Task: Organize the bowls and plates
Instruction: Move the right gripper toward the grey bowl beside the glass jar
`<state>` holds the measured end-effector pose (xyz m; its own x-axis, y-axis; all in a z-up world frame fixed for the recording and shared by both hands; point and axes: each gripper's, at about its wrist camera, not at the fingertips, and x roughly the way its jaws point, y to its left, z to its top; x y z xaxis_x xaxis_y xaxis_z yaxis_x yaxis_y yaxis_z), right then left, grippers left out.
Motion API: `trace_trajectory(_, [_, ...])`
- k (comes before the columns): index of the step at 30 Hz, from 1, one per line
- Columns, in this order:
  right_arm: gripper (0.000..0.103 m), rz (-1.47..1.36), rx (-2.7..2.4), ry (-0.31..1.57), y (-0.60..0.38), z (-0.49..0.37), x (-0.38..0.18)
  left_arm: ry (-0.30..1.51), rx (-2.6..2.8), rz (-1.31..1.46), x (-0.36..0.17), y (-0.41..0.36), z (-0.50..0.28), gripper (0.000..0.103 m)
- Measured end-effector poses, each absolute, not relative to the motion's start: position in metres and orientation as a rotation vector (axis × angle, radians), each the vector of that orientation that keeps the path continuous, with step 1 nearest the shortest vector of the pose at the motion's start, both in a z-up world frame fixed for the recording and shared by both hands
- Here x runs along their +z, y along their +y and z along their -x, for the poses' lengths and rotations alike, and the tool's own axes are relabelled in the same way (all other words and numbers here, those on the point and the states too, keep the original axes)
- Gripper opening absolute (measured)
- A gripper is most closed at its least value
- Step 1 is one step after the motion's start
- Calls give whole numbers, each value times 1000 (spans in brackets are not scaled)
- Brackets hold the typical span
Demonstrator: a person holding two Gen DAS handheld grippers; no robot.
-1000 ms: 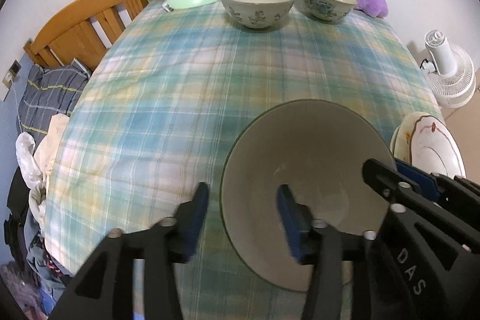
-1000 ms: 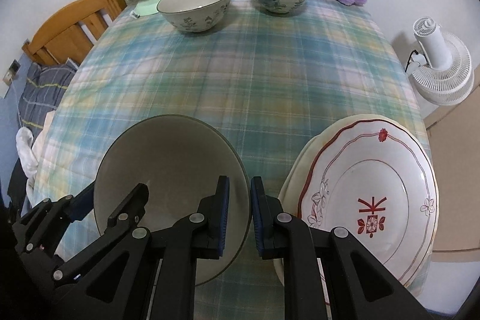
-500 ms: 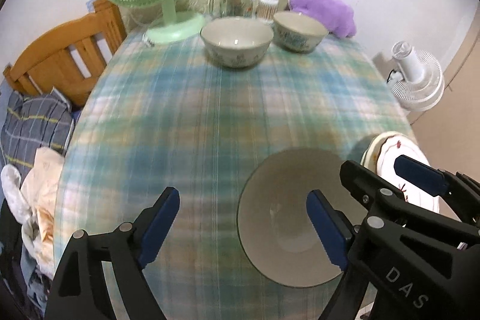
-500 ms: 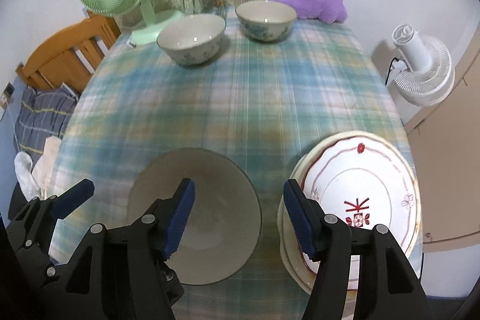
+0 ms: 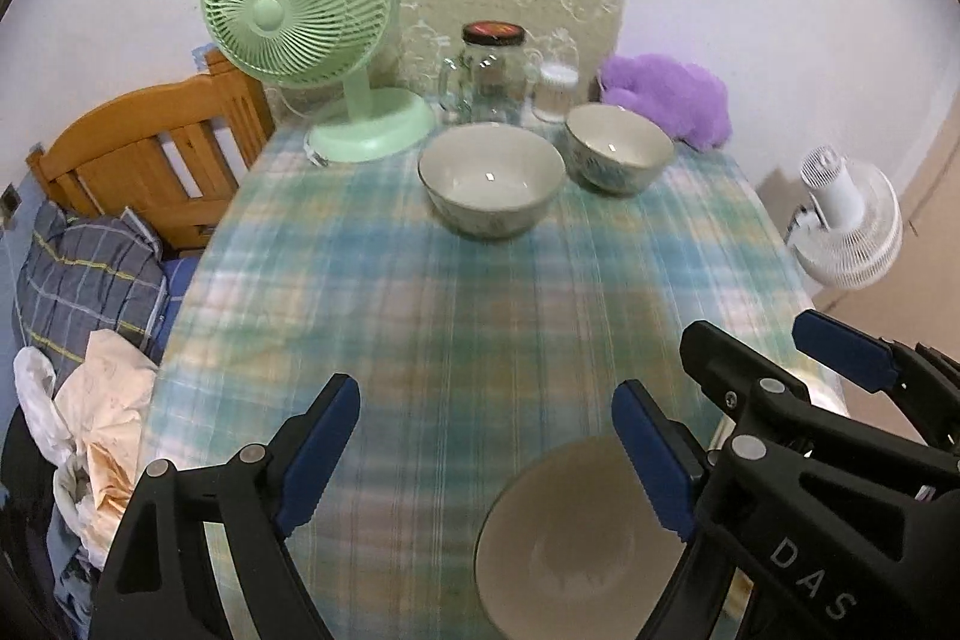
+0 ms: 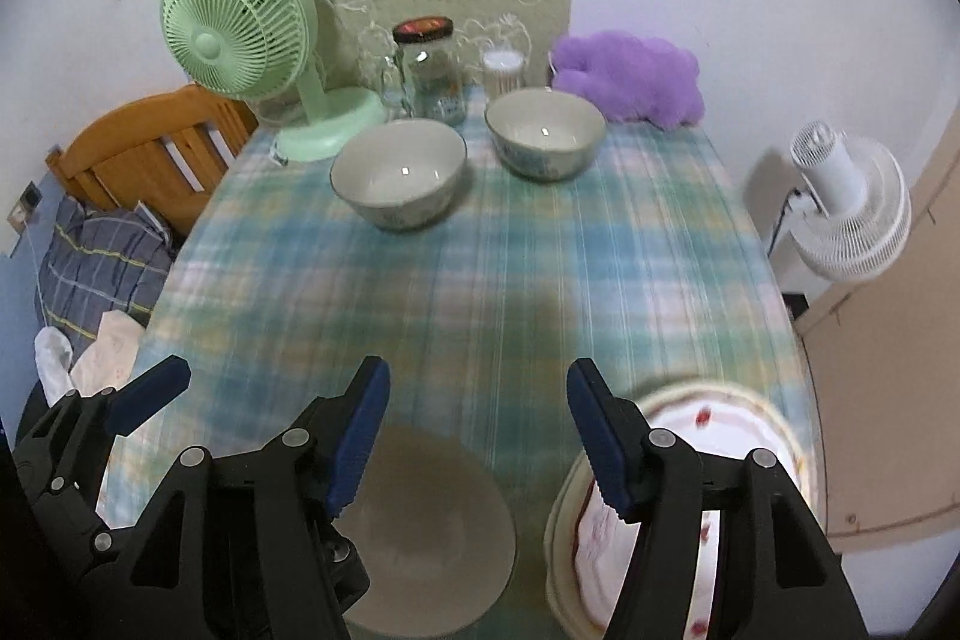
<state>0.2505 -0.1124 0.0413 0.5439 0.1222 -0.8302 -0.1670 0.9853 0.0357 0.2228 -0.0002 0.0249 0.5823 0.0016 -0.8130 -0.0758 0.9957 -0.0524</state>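
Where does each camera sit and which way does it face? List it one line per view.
Left wrist: on the left hand-held gripper, open, looking across the table at the grey bowl below; the right one's fingers show at right.
Right wrist: on the right hand-held gripper, open, over bowl and plates; the left gripper shows at left.
Both share the green fan, jar and two far bowls.

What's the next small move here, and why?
Probably send the left gripper forward to the nearer patterned bowl: both grippers are open and empty, the plain bowl sits released beside the plate stack, and two bowls remain at the far end.
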Motion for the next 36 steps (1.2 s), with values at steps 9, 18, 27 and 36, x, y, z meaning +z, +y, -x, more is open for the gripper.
trace_trajectory(9, [75,81,239,953,-111,-307,43,917,133,112,27,1,-269,87])
trace_trajectory(18, [82,124,333,948,-99,-363,28,932,235,125,14,8,-313,88])
trace_trajectory(27, [83,78,368,948,-86,-418,8,918,294,90,3,19,-362,82])
trace_trajectory(36, [70,57,373,970,-67,-457,-12,937,319,94,-17,28,-402,68])
